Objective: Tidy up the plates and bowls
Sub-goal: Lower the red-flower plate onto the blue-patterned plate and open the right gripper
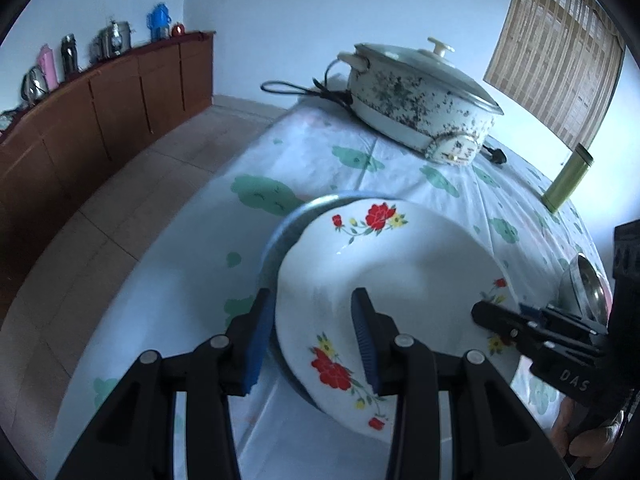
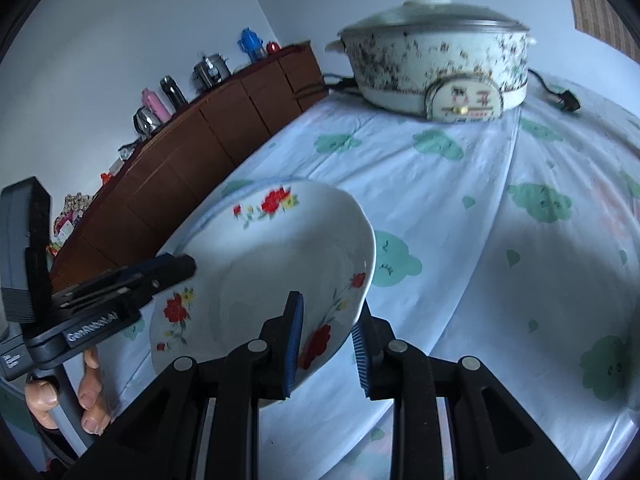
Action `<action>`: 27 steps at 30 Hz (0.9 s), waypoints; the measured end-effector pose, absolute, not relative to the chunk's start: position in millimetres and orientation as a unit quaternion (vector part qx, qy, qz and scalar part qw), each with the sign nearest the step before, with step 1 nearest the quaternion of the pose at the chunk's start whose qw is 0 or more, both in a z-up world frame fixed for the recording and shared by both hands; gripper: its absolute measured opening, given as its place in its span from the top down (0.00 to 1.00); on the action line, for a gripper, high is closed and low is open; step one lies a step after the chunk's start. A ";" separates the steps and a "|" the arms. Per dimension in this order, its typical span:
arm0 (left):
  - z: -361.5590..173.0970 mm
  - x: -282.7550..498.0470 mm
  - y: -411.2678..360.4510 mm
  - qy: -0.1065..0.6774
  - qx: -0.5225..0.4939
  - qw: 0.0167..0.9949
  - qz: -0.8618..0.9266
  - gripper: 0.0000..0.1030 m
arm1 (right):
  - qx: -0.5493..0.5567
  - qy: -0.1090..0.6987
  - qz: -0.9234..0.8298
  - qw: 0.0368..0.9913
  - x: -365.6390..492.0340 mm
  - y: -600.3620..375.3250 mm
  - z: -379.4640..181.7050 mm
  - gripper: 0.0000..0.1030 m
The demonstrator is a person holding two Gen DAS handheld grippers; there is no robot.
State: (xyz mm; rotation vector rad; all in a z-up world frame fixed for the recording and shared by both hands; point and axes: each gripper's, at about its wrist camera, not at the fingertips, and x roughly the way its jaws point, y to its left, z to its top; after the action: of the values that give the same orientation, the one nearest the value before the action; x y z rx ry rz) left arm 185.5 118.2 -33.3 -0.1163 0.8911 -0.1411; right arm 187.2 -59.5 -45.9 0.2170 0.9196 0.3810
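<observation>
Both claws pinch one flowered plate (image 1: 400,264) – left gripper (image 1: 314,340) and right gripper (image 2: 328,344) on opposite rims, tilted above the tablecloth (image 2: 460,208). Lettering reads "DAS" and "GenRobot.AI".

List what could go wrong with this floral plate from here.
1. The floral plate is held tilted by its rim between the left gripper and the right gripper; with such narrow edge grips it might slip.
2. It sits over a blue-rimmed dish, so lowering unevenly could chip either one.
3. A metal ladle lies close to the right gripper; a sideways move might knock it.
</observation>
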 end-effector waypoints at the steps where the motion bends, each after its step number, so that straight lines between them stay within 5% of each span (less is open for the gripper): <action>1: -31.6 184.2 118.6 0.425 -0.054 0.901 -0.065 0.63 | 0.107 0.448 0.186 0.868 190.0 -59.1 -48.9 0.73; 11: -22.4 177.1 127.5 0.395 -0.052 0.916 -0.045 0.53 | 0.133 0.454 0.191 0.860 197.4 -62.6 -50.6 0.70; 16: -12.3 161.3 141.7 0.355 -0.079 0.931 -0.031 0.32 | 0.161 0.408 0.183 0.880 181.0 -79.4 -27.3 0.70; 27: -19.5 137.3 124.5 0.346 -0.050 0.935 -0.056 0.26 | 0.152 0.403 0.158 0.888 122.1 -102.7 -25.3 0.70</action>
State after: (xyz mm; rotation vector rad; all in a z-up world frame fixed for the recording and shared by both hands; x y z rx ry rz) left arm 137.3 124.5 -19.6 -0.1027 0.7065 -0.1136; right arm 122.1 -102.7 -25.3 0.3162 0.8384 0.3282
